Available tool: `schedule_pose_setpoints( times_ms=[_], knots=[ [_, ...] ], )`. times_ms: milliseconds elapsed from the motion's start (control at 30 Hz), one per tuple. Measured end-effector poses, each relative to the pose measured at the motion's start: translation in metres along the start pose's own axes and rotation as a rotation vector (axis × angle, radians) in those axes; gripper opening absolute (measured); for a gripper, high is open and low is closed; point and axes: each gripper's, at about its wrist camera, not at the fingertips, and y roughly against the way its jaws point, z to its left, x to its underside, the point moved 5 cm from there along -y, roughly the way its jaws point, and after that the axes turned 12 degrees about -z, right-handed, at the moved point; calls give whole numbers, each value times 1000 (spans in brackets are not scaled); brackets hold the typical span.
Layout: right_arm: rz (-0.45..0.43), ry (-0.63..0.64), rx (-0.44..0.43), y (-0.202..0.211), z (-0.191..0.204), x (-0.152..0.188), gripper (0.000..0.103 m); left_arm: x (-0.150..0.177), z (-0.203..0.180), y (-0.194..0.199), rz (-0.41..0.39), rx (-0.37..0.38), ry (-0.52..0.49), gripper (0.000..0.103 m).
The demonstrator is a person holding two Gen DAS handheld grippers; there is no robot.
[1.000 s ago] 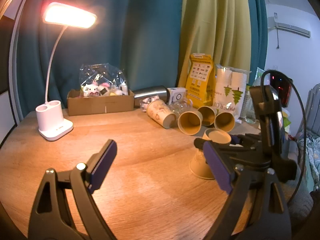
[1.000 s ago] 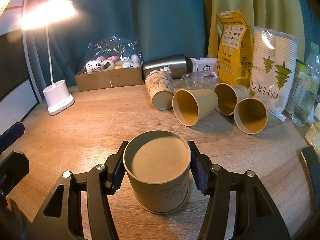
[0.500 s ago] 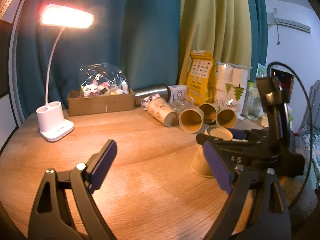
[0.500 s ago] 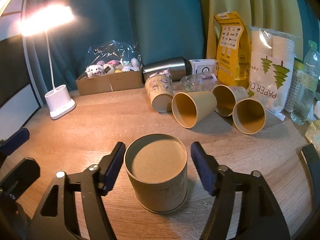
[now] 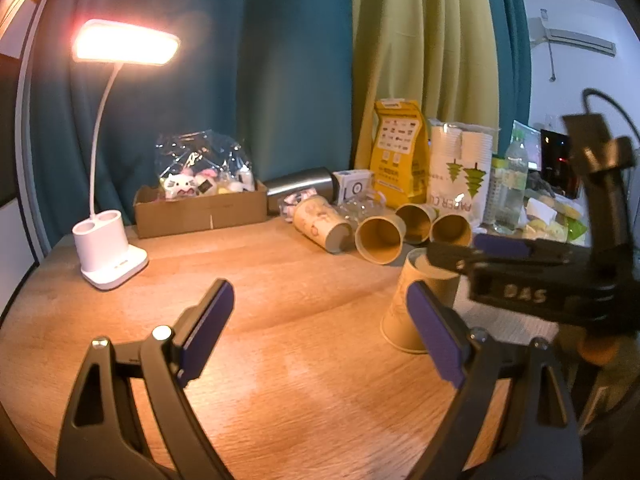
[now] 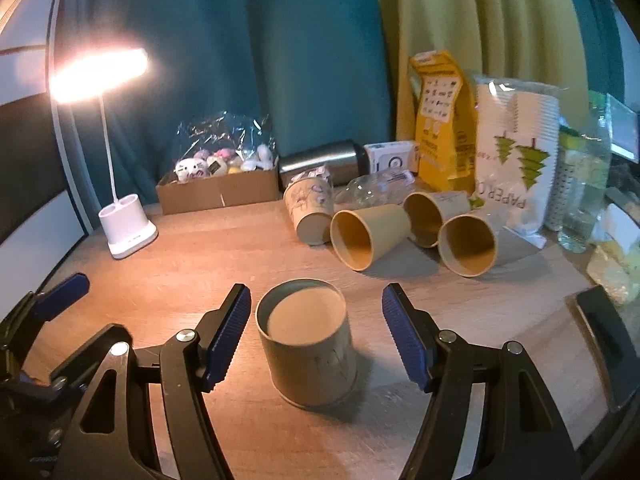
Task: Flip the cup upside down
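Observation:
A brown paper cup (image 6: 306, 350) stands upside down on the wooden table (image 6: 224, 256), its base facing up. My right gripper (image 6: 316, 334) is open, its blue pads on either side of the cup and apart from it. The same cup shows in the left wrist view (image 5: 416, 304) at the right, partly hidden by the right gripper's fingers (image 5: 496, 248). My left gripper (image 5: 320, 332) is open and empty over bare table, left of the cup.
Several paper cups (image 6: 370, 236) lie on their sides behind the upturned cup. At the back stand a lit white desk lamp (image 6: 128, 234), a cardboard box of toys (image 6: 218, 188), a steel flask (image 6: 324, 160), a yellow bag (image 6: 440, 120) and a pack of paper cups (image 6: 516, 160).
My right gripper has opened and let go of the upturned cup, then drawn back a little. The cup stays standing on the table. My left gripper has barely moved.

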Motion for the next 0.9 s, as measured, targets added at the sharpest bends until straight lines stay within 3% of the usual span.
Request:
schedule_pose_setpoints(
  times_ms=[500,900],
  knots=[
    [-8,-44,46,52,-11,13,72,-2,-6,2,-3,5,-28,89],
    [-31,-45,69,70,-12,20,72,-3,-7,6,-13,-11,-53,90]
  ],
)
